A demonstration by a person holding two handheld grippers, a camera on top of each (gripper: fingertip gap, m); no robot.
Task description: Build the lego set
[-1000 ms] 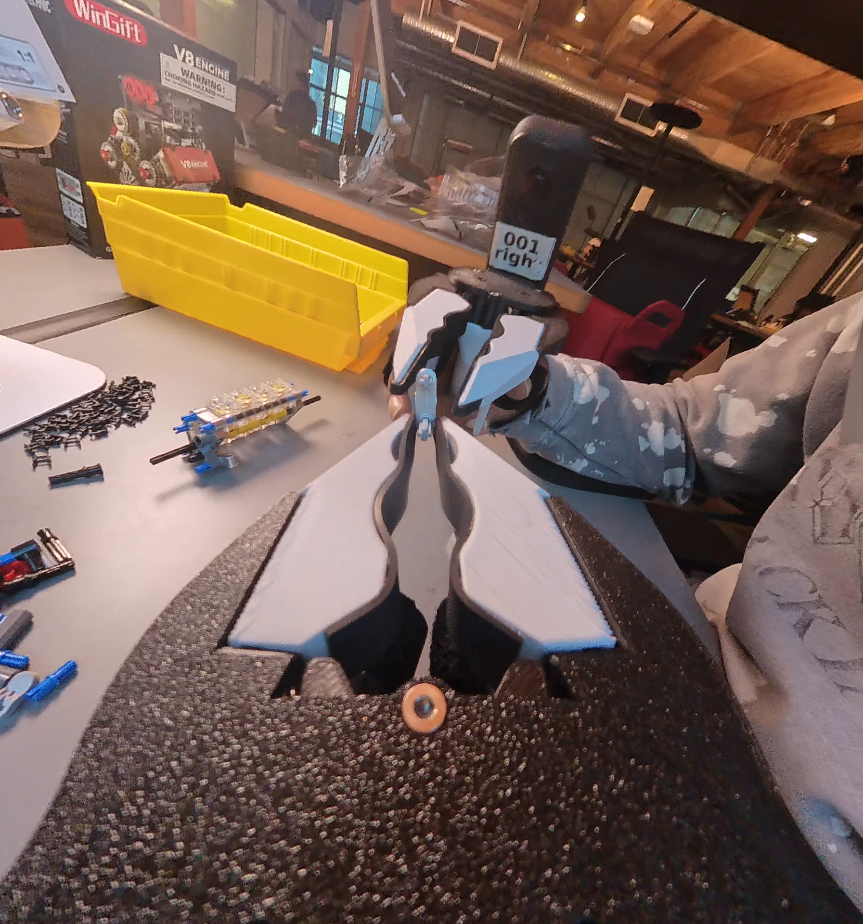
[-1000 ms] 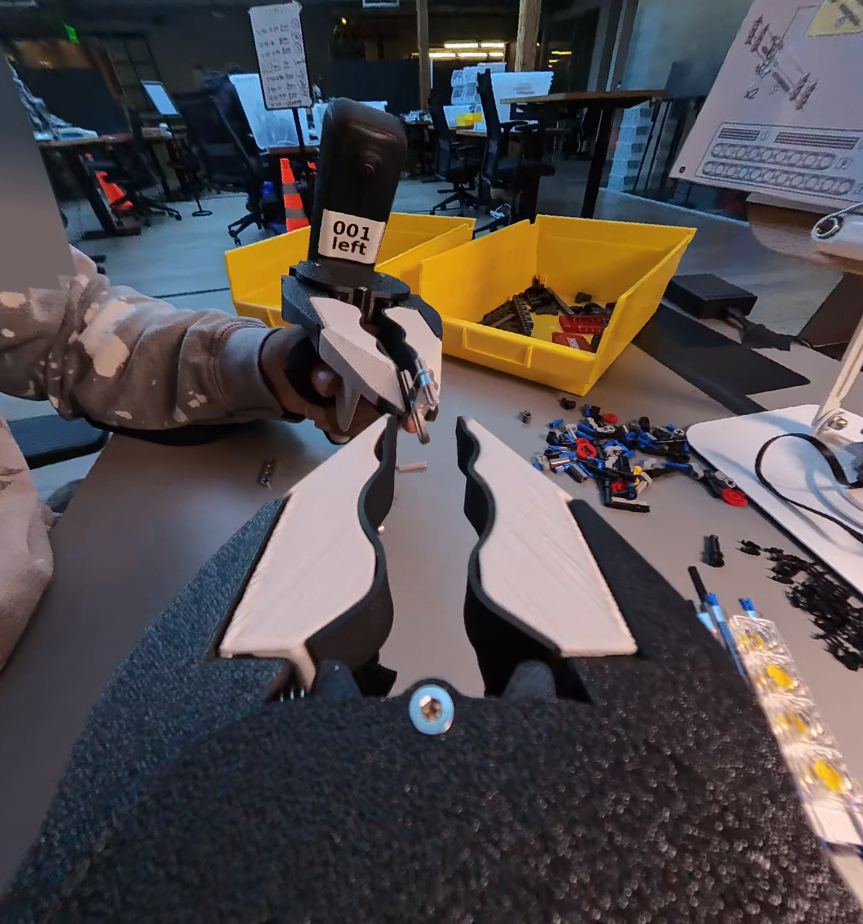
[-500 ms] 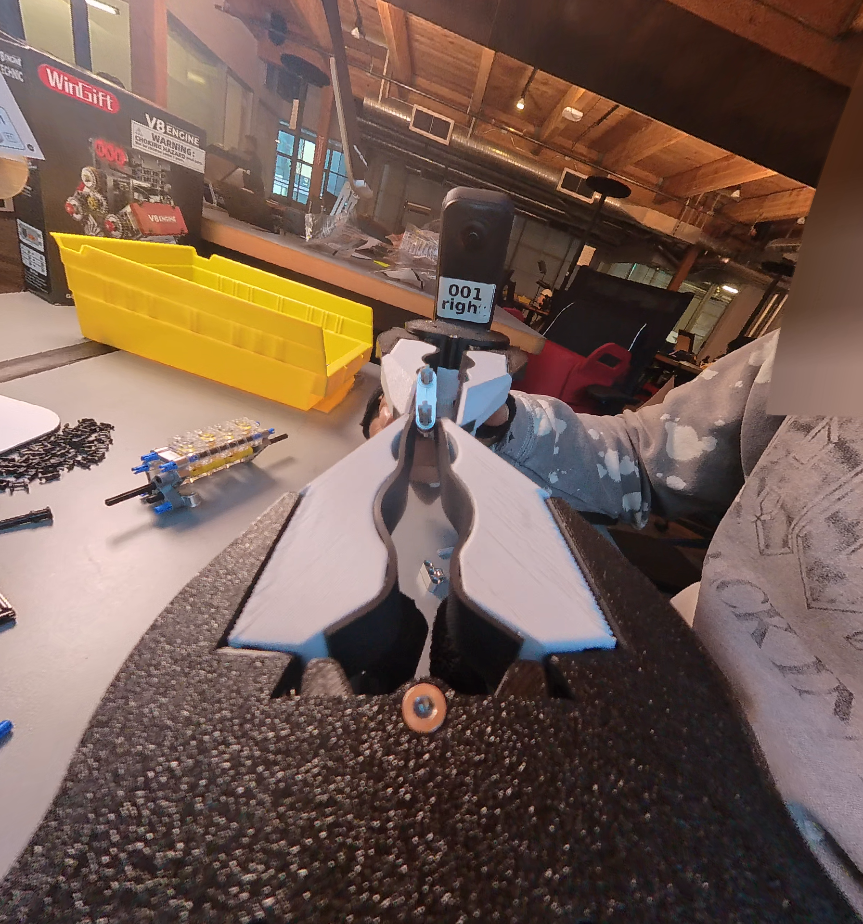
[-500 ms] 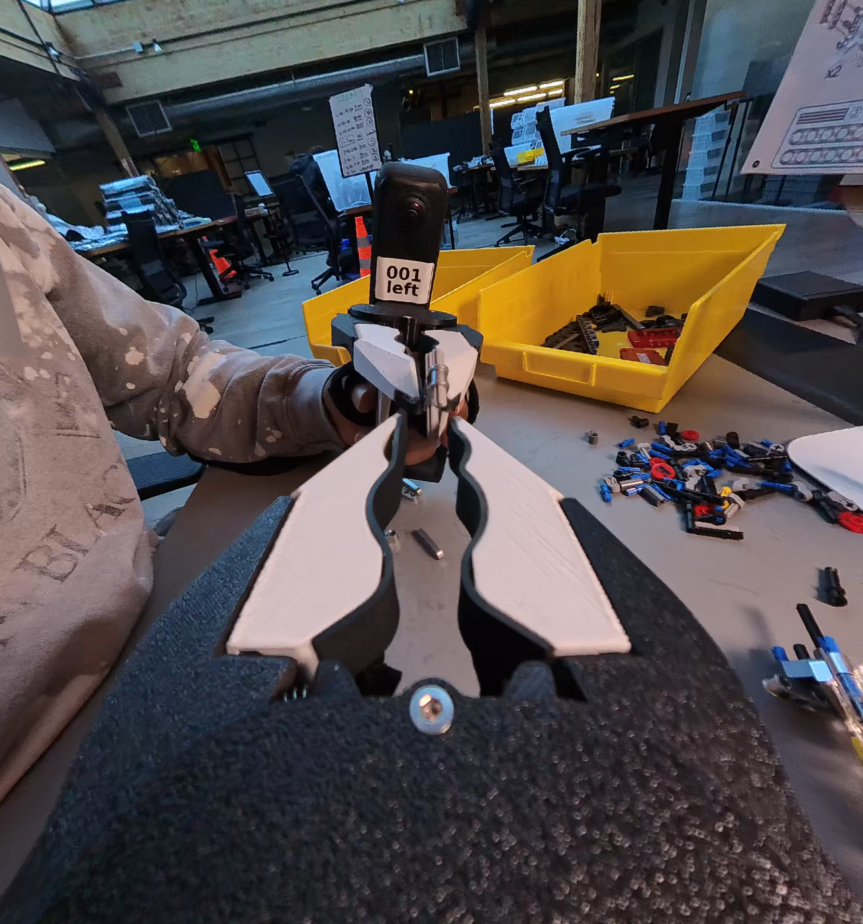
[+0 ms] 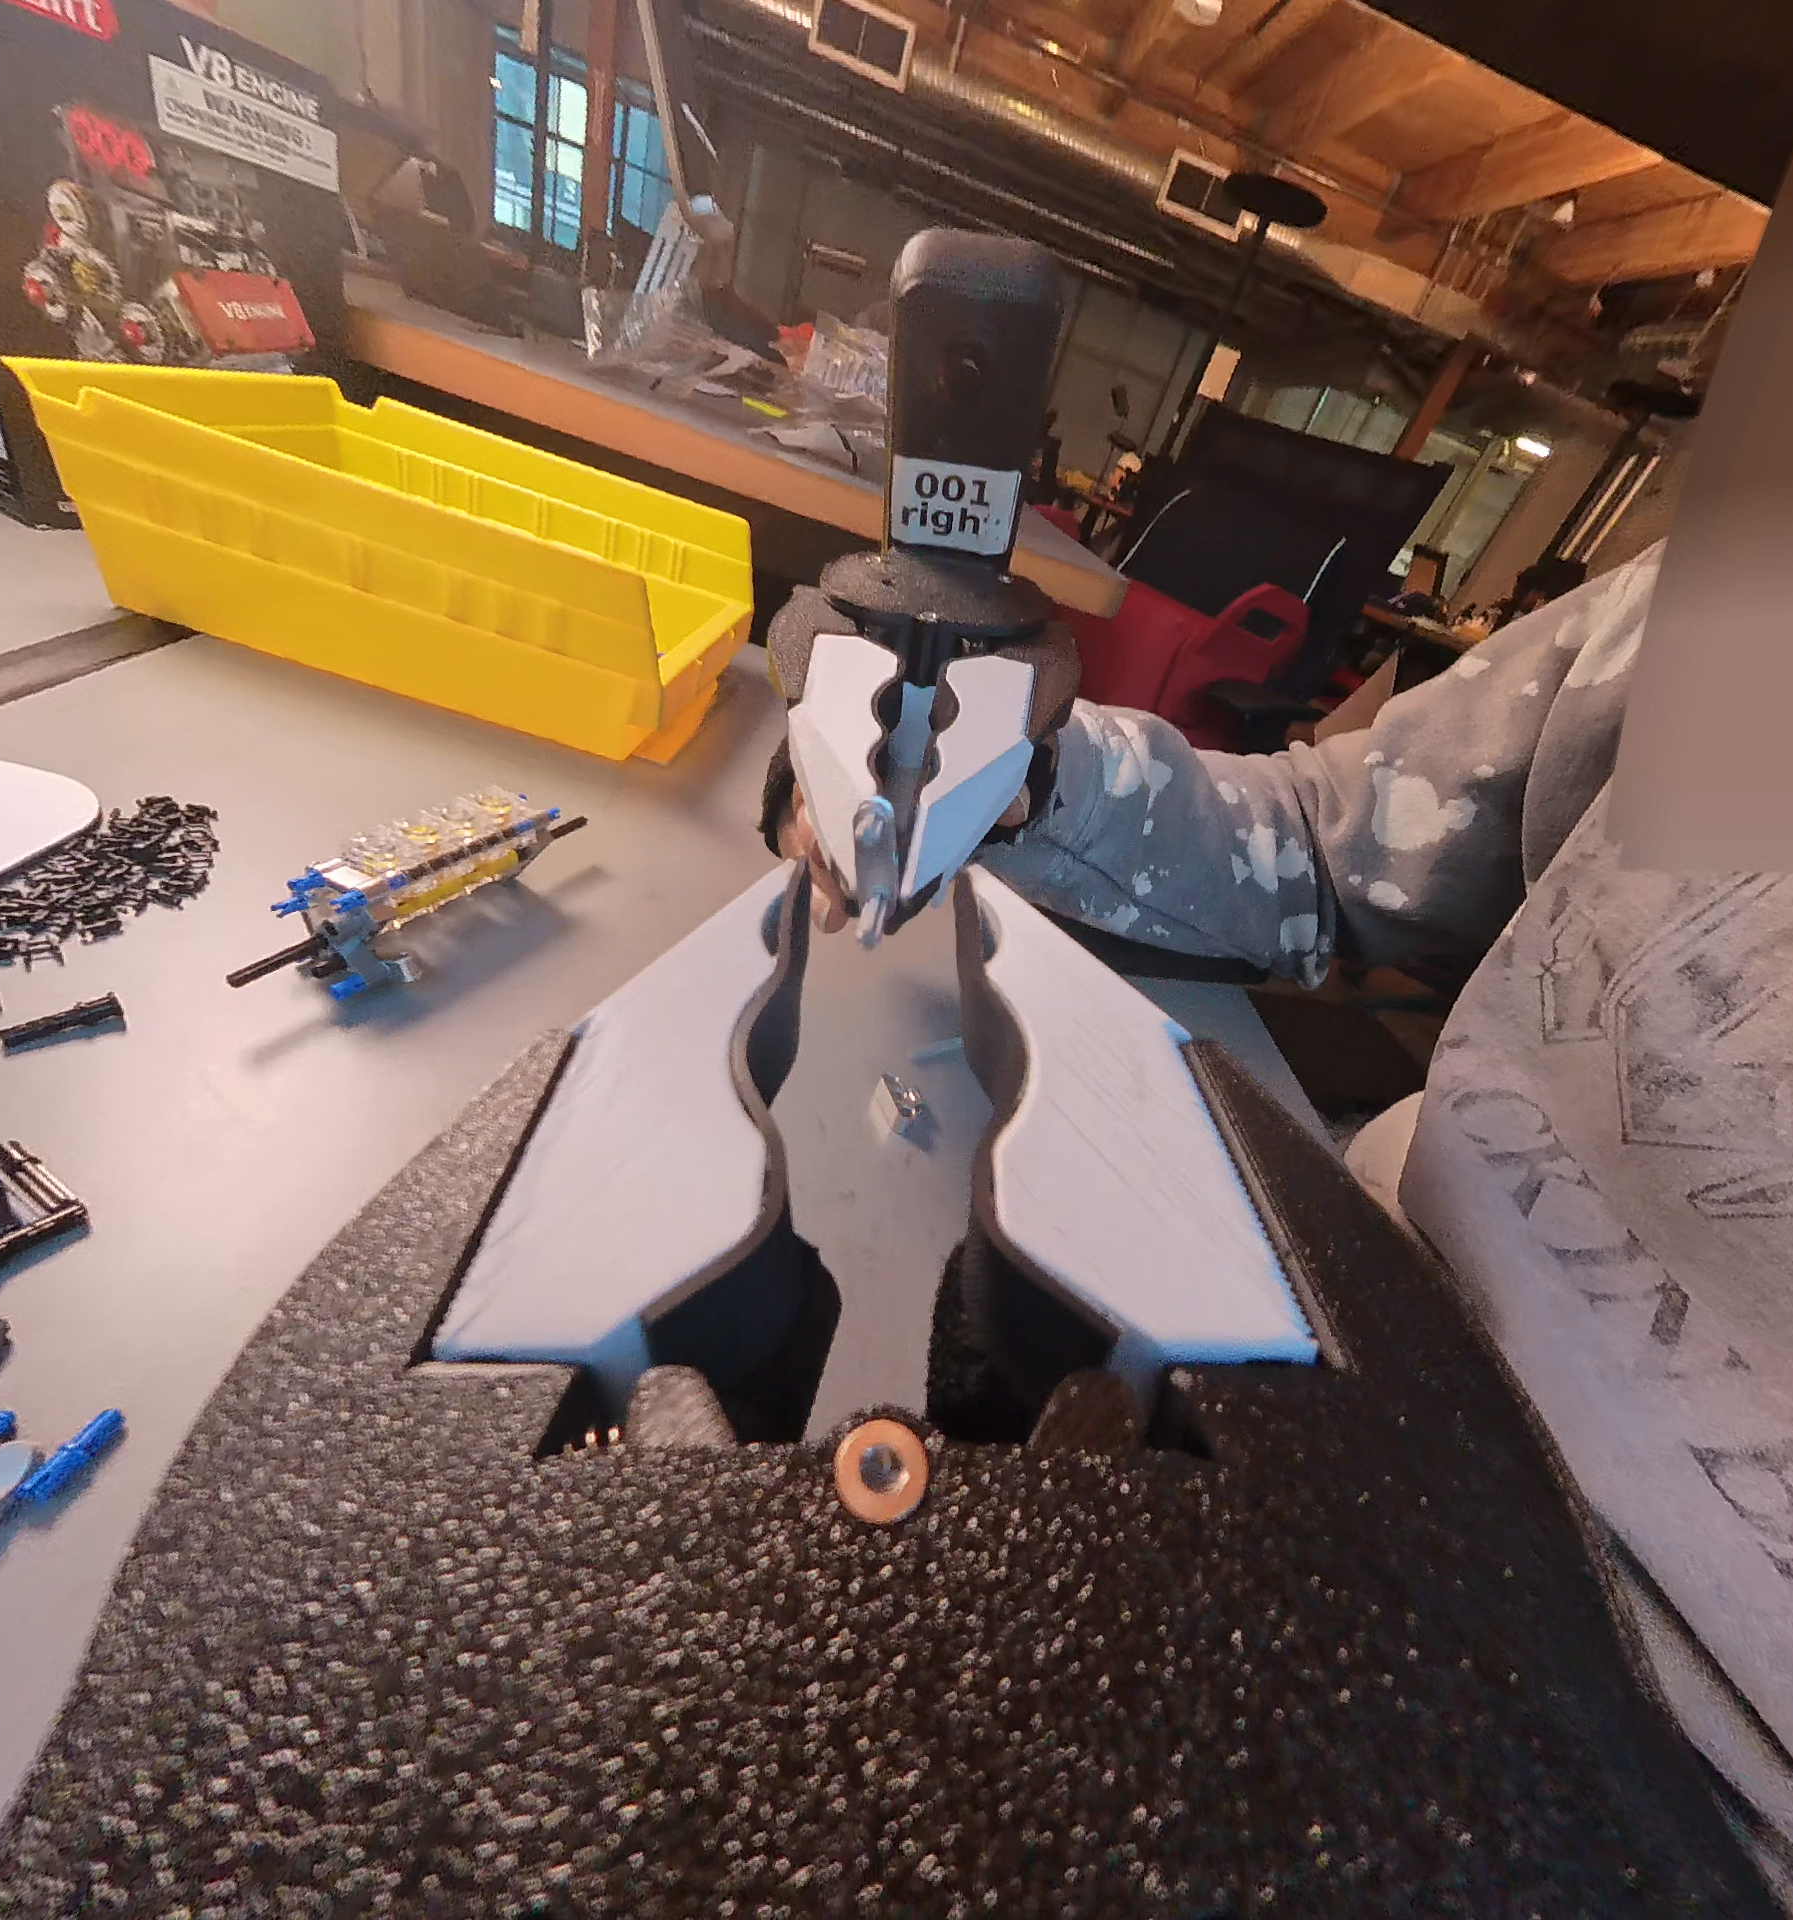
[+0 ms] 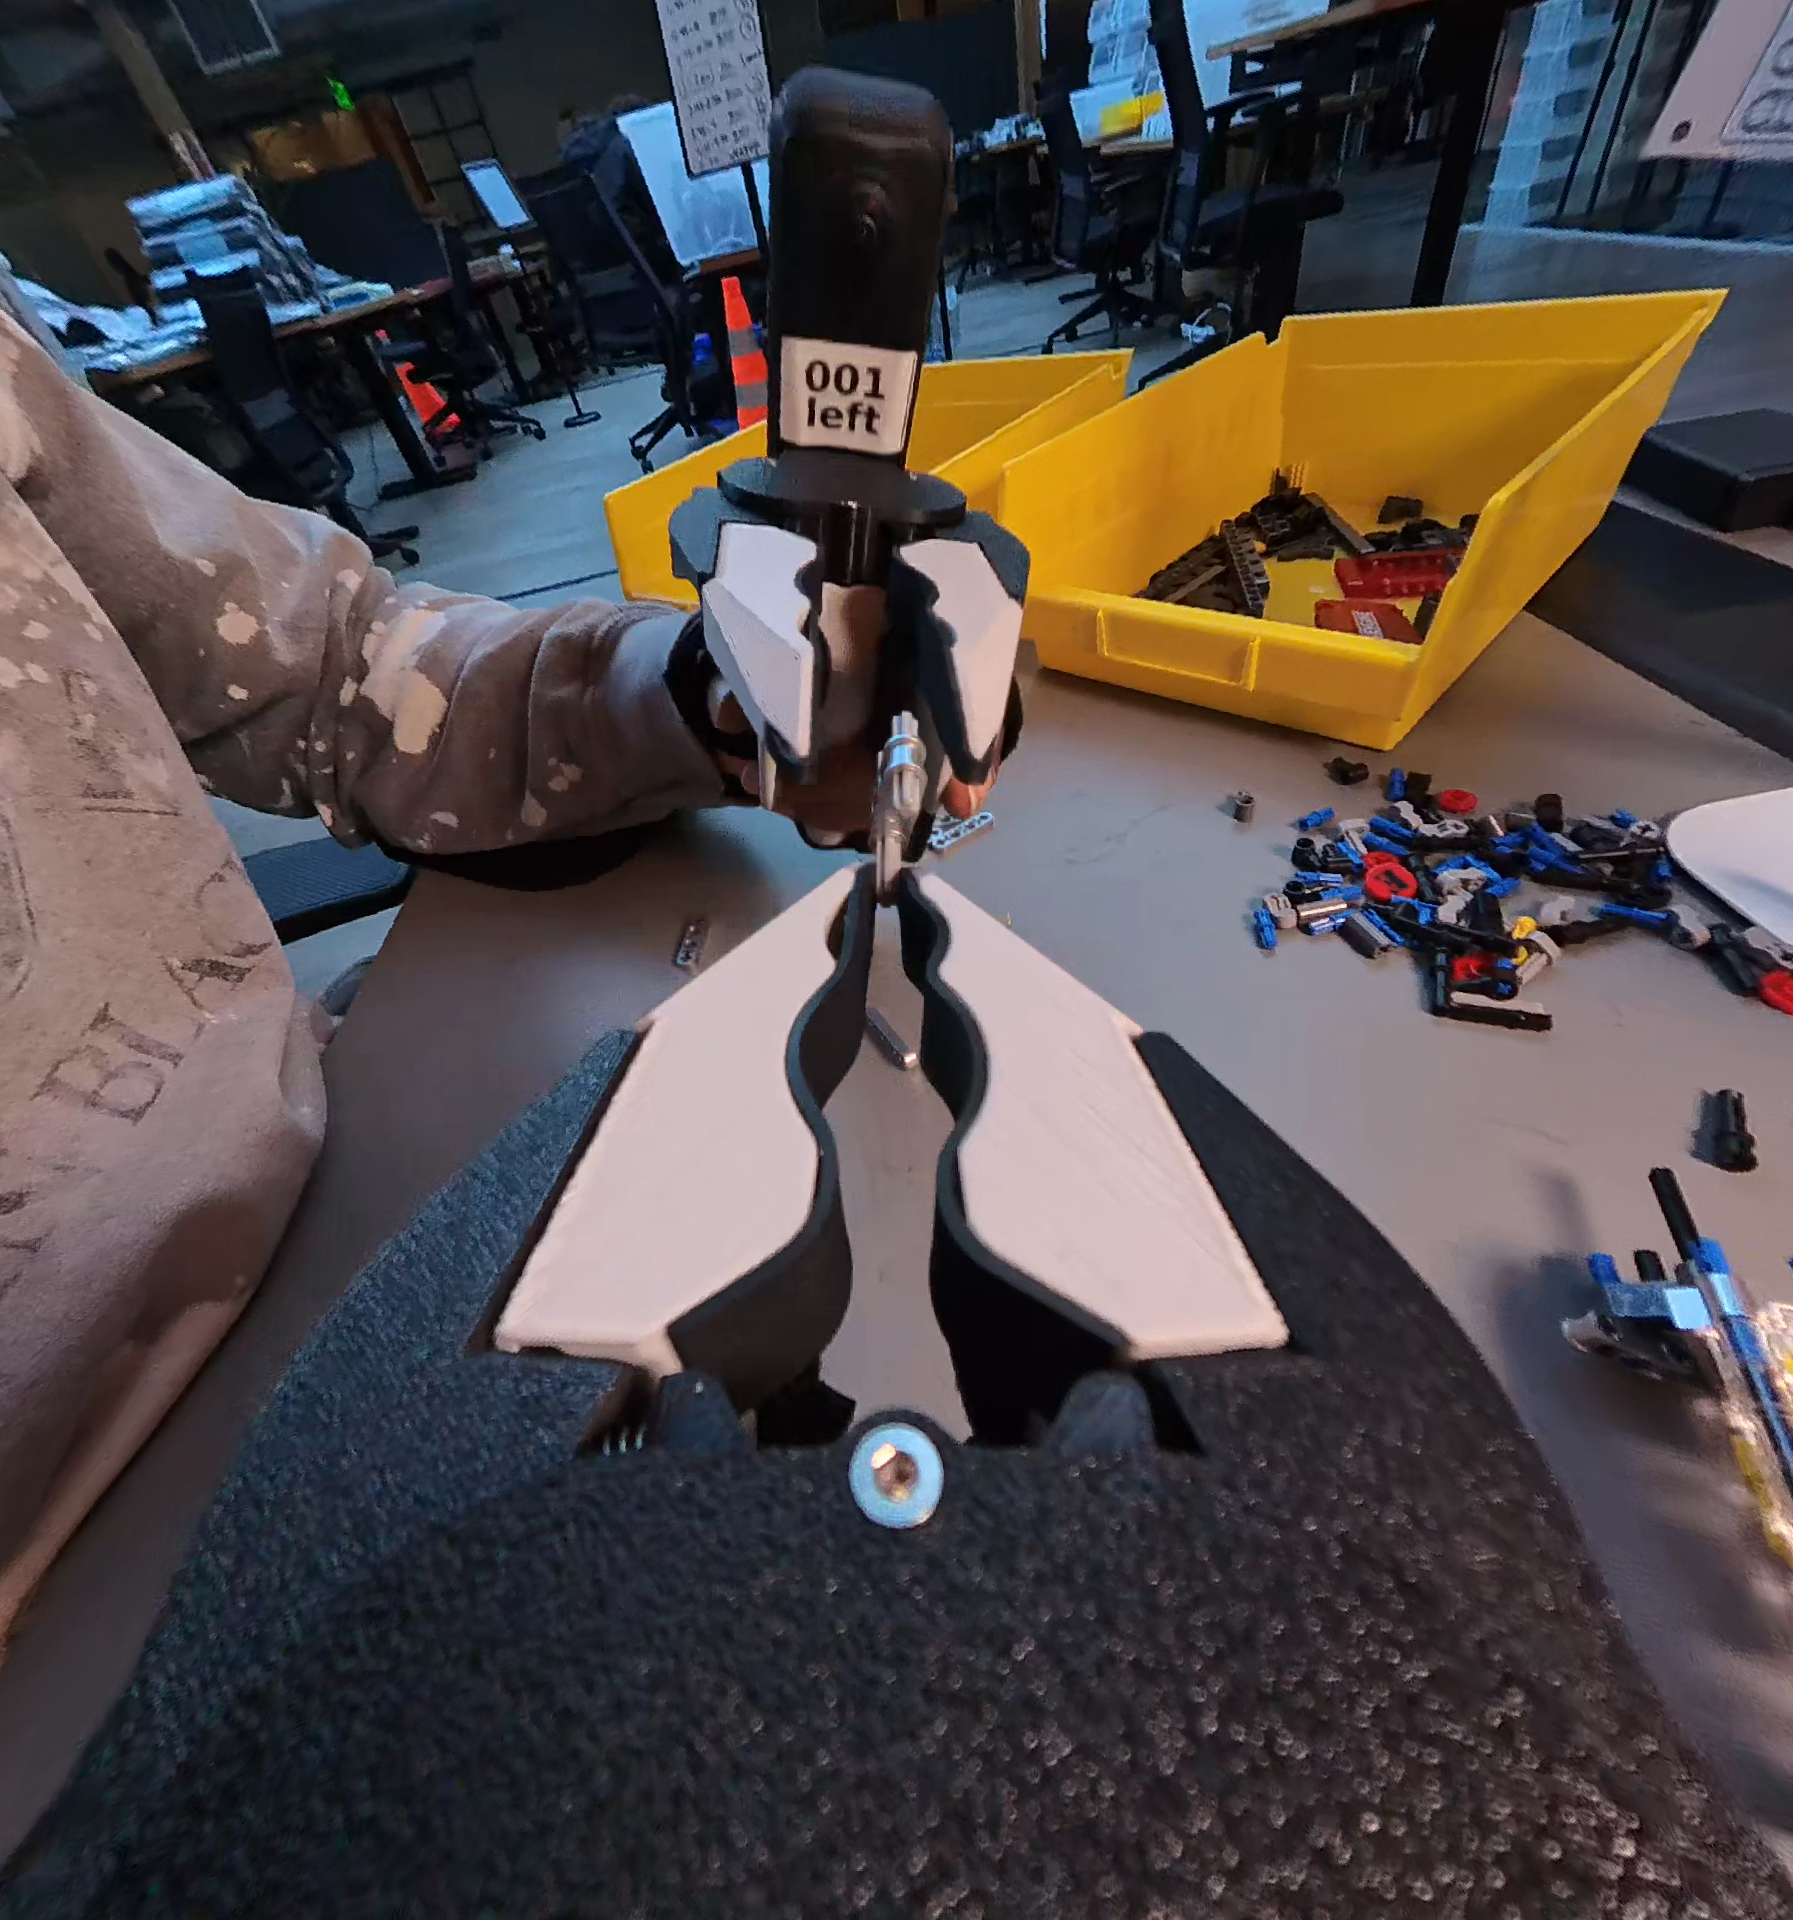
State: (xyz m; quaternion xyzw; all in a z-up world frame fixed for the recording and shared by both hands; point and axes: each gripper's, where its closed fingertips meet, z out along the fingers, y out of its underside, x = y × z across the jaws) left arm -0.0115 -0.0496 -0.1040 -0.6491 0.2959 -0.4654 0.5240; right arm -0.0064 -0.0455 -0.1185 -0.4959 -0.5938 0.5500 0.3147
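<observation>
A small light-grey connector piece [image 6: 900, 774] stands upright between the two grippers, which face each other tip to tip above the grey table [image 6: 1183, 1039]. My right gripper [image 6: 884, 883] is shut on its lower end; in the left wrist view that gripper [image 5: 881, 894] pinches the piece [image 5: 874, 847]. My left gripper [image 5: 879, 883] is open, its fingers spread to either side of the piece without touching it; it also shows in the right wrist view [image 6: 876, 764]. A small grey block [image 5: 900, 1103] lies on the table under the grippers.
Yellow bins [image 5: 404, 582] stand behind; one [image 6: 1391, 499] holds black and red parts. A part-built blue, grey and yellow assembly [image 5: 424, 883] lies left of the grippers. Black pins [image 5: 71, 894] and mixed loose parts [image 6: 1474, 894] are scattered nearby. A person's sleeve [image 5: 1235, 852] is close by. Less than 4 cm separates the two grippers' tips. Left tips and right tips are each some 15 cm from the small grey block [image 5: 900, 1103].
The left gripper held the grey piece shut and the right was open. Now the right gripper has closed on the piece and the left has opened.
</observation>
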